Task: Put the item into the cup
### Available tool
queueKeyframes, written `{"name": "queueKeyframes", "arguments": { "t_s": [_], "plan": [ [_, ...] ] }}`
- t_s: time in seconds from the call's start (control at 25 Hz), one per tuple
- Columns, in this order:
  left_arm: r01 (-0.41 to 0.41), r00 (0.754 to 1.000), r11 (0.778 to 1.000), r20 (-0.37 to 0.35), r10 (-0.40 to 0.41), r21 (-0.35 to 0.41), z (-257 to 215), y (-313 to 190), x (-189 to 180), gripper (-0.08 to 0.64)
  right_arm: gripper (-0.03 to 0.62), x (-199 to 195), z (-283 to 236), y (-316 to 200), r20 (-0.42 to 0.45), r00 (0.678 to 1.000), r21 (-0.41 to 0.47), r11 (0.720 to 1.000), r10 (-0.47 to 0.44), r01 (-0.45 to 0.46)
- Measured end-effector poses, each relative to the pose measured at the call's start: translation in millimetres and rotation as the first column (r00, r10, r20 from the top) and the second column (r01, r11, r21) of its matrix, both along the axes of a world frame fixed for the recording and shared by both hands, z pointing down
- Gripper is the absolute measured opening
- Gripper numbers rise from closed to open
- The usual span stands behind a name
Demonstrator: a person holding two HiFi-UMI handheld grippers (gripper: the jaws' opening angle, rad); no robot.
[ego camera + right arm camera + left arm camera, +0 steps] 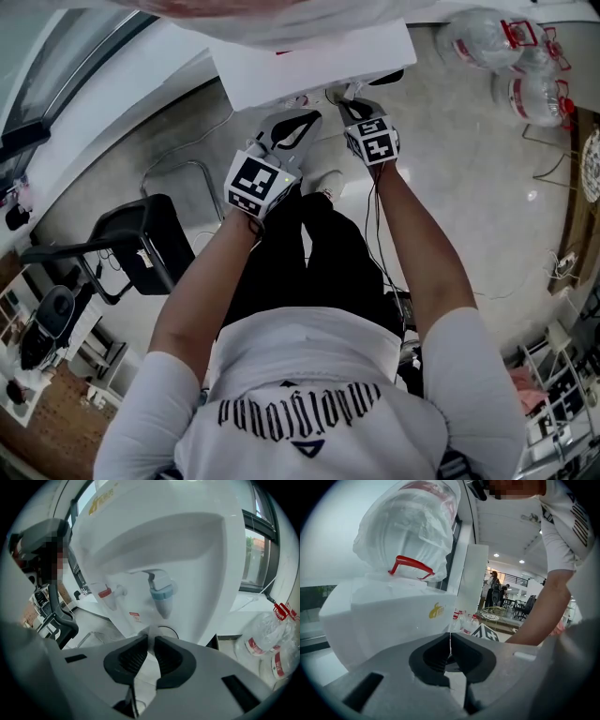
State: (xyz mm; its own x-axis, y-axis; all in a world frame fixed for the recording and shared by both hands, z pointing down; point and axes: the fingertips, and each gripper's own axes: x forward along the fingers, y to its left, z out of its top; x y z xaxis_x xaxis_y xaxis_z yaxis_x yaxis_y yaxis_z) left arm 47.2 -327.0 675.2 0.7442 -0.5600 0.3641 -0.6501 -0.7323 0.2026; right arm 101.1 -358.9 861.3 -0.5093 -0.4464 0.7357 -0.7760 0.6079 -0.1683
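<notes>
Nearest, both closed: left gripper [450, 639] pinched on a hairline white sliver [450, 648], right gripper [151, 641] nipped on one pale blurred piece [149, 632], neither readable as item or cup, and no cup plainly in view. Judged as the carrying stage, nothing yet put in, calling next for bringing the two held things together before letting go. Beyond, one water dispenser [192, 550] with one red tap [107, 594] and one blue tap [162, 593], one bagged bottle [412, 527] on top, at least two floor bottles [265, 644].

Water dispenser [309, 61] blocks ahead; chair [141, 246] left; bottles [530, 89] right.
</notes>
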Motion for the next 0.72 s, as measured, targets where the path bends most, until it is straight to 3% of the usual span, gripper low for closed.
{"name": "queueKeyframes", "arguments": {
  "t_s": [0.2, 0.52, 0.72],
  "plan": [
    [0.002, 1.000, 1.000, -0.015, -0.002, 0.003, -7.1, 0.2, -0.5, 0.017, 0.049, 3.3, 14.3, -5.7, -0.018, 1.000, -0.020, 1.000, 0.009, -0.010],
    [-0.002, 0.999, 1.000, 0.033, 0.001, 0.031, -3.6, -1.9, -4.9, 0.017, 0.051, 3.3, 14.4, -9.4, -0.016, 1.000, -0.015, 1.000, 0.013, -0.013],
    [0.015, 1.000, 1.000, 0.020, -0.015, 0.021, -3.7, -2.2, -6.2, 0.017, 0.084, 4.0, 10.7, -8.2, -0.011, 1.000, -0.015, 1.000, 0.019, -0.019]
  ]
}}
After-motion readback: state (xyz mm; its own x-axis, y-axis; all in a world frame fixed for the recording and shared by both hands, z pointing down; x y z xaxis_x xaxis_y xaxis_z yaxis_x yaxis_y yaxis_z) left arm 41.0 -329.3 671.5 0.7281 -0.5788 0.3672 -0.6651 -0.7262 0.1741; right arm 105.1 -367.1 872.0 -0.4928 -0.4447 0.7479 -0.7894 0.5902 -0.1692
